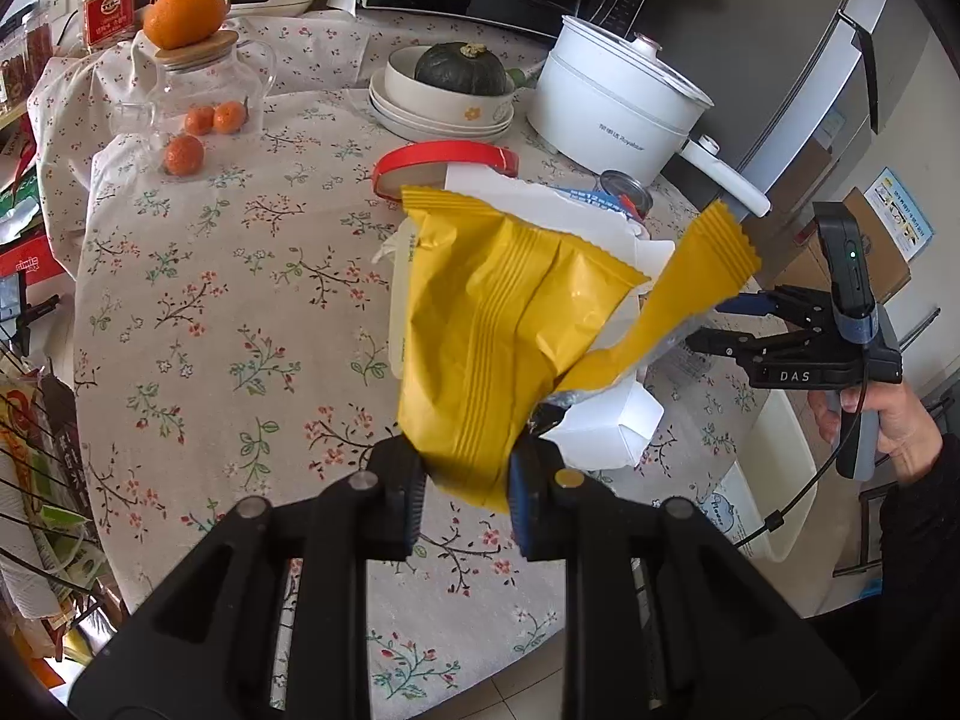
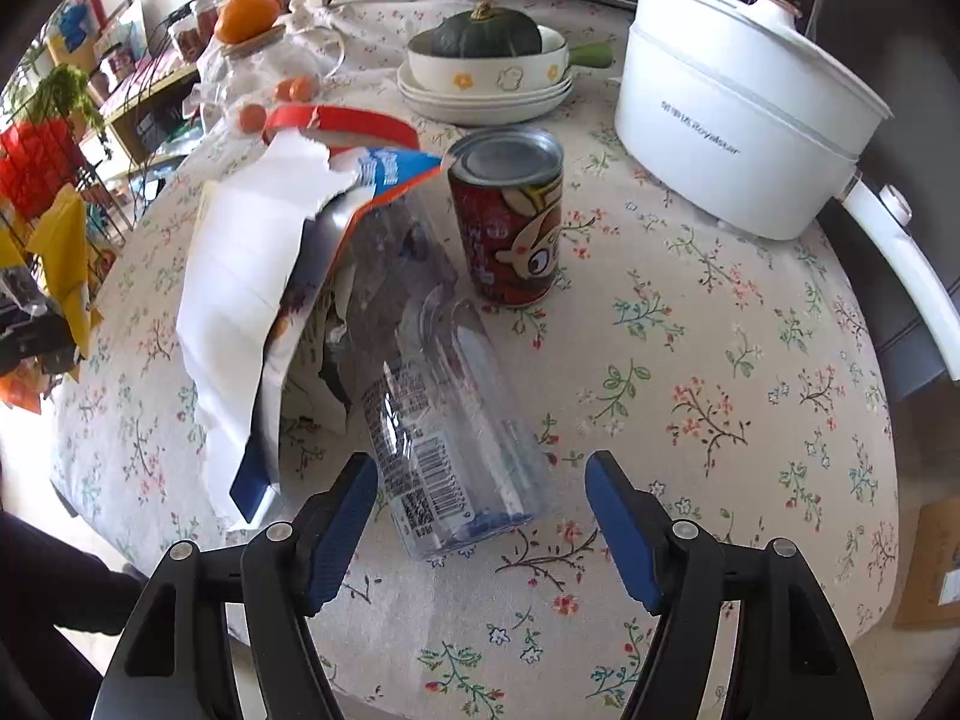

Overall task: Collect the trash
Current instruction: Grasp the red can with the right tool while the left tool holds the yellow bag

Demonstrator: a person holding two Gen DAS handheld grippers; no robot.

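The left gripper [image 1: 465, 483] is clamped on the lower end of a yellow wrapper [image 1: 480, 348], a crinkled, glossy foil pouch with crimped, zigzag-cut seals. Its long axis runs up and away from the jaws, and a torn strip of it flares off to the right. It hangs above the floral tablecloth [image 1: 240, 300], in front of a white carton [image 1: 606, 432].

The right gripper [image 2: 480, 516] stands wide open with nothing between its blue ribbed pads [image 2: 345, 516]. The near end of a clear plastic bottle [image 2: 444, 396] lies between the fingertips, apparently not touching either pad. The bottle is a smooth transparent cylinder lying on its side on the cloth, long axis pointing away from the gripper and slightly left, with a barcode label near its close end. Its far end tucks under a torn paper package [image 2: 252, 276], white with blue and orange print, ragged along the top edge.

Just beyond the bottle, to the right, a red can [image 2: 510, 222] stands upright, metal top showing, a cartoon face on its side. Farther back sit a white electric pot [image 2: 732, 120] and a green squash [image 2: 486, 30] in a cream bowl.
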